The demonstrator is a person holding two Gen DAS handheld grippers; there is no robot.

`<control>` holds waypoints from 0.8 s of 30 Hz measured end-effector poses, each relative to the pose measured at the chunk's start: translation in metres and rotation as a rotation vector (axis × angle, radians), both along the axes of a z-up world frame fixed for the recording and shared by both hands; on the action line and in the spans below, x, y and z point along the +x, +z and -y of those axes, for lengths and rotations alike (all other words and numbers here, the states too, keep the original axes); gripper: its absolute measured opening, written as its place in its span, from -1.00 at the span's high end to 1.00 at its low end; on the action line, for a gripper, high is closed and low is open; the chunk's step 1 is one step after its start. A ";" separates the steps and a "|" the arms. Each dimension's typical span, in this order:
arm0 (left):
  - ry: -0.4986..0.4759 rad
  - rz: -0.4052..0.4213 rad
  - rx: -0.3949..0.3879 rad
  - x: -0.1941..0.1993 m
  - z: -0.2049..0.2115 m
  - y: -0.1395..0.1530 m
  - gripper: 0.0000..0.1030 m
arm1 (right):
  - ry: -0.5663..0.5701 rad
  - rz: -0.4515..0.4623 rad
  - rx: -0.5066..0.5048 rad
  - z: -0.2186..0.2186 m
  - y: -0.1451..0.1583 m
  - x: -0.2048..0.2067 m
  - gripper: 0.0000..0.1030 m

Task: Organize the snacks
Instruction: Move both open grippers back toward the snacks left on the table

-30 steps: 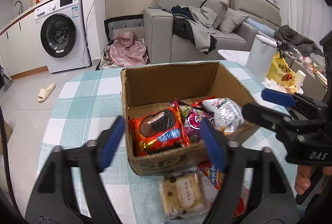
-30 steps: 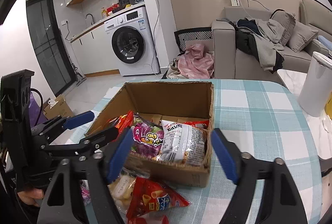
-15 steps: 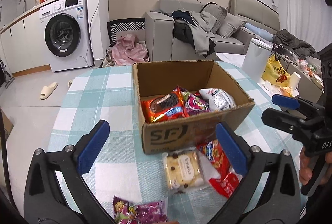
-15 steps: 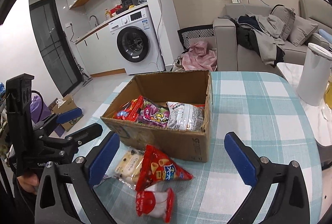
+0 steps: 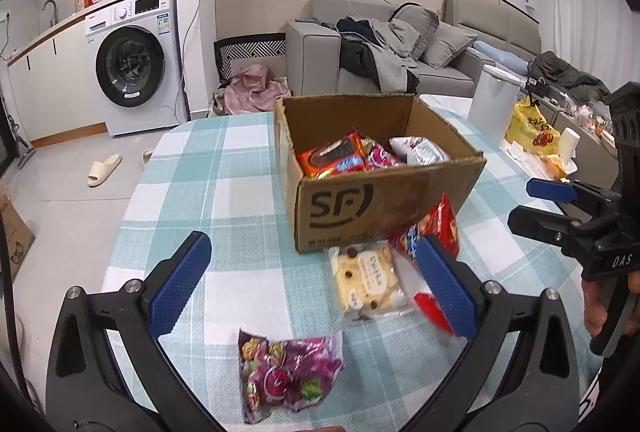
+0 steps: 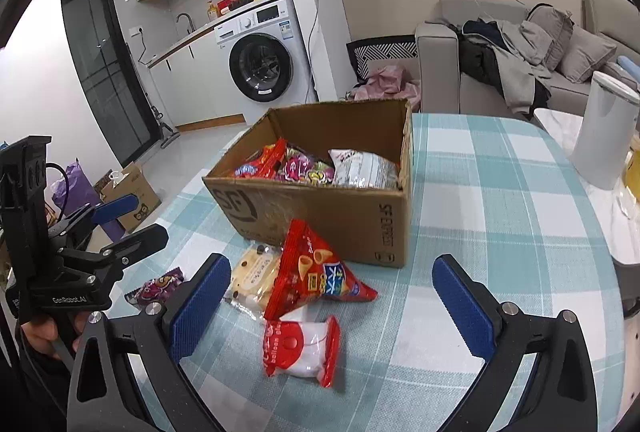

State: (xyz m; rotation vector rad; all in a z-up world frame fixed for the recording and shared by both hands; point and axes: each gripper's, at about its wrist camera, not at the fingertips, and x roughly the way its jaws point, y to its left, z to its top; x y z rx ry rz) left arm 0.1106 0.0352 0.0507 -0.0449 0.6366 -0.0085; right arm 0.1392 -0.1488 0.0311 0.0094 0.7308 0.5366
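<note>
Crinkly foil and plastic packets, all of them: light, soft, slippery film, contents crushable. Four are loose on the checked desk, just in front of the cardboard box: purple candy bag nearest the left claw, pale cookie pack beside it, red cone-snack bag leaning against the box's front wall and lying over the cookie pack, red-and-white packet closest to the right claw. Three more packets already sit inside the box.

Handling guess: pinch each across its flat middle or a sealed edge, gently. The cookie pack probably breaks if squeezed hard, and the cone snacks likely crush too. Puffy bags may slide out of the pads, so a seam grip looks safer.

Both claws are spread wide, nothing between the pads, each hanging above the desk short of the box.

Versus a second ago: both claws were narrower and right up at the box's near wall, the left one framing the packets in the box. Now both have pulled back from it and opened fully, and the purple candy bag and red-and-white packet have come into view.
</note>
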 end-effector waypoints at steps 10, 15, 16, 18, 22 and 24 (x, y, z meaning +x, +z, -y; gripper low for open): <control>0.023 -0.036 -0.030 -0.016 -0.008 -0.021 -0.97 | 0.023 -0.052 -0.022 -0.004 -0.024 -0.008 -0.99; 0.034 -0.053 -0.041 -0.018 -0.009 -0.031 -0.97 | 0.045 -0.073 -0.045 -0.010 -0.033 -0.009 -0.99; 0.035 -0.057 -0.037 -0.019 -0.008 -0.033 -0.97 | 0.046 -0.073 -0.052 -0.011 -0.034 -0.009 -0.99; 0.033 -0.063 -0.029 -0.019 -0.007 -0.036 -0.97 | 0.051 -0.079 -0.066 -0.013 -0.038 -0.010 -0.99; 0.036 -0.082 -0.034 -0.018 -0.007 -0.042 -0.97 | 0.063 -0.102 -0.079 -0.018 -0.047 -0.009 -0.99; 0.034 -0.093 -0.037 -0.019 -0.008 -0.047 -0.97 | 0.070 -0.113 -0.083 -0.022 -0.051 -0.009 -0.99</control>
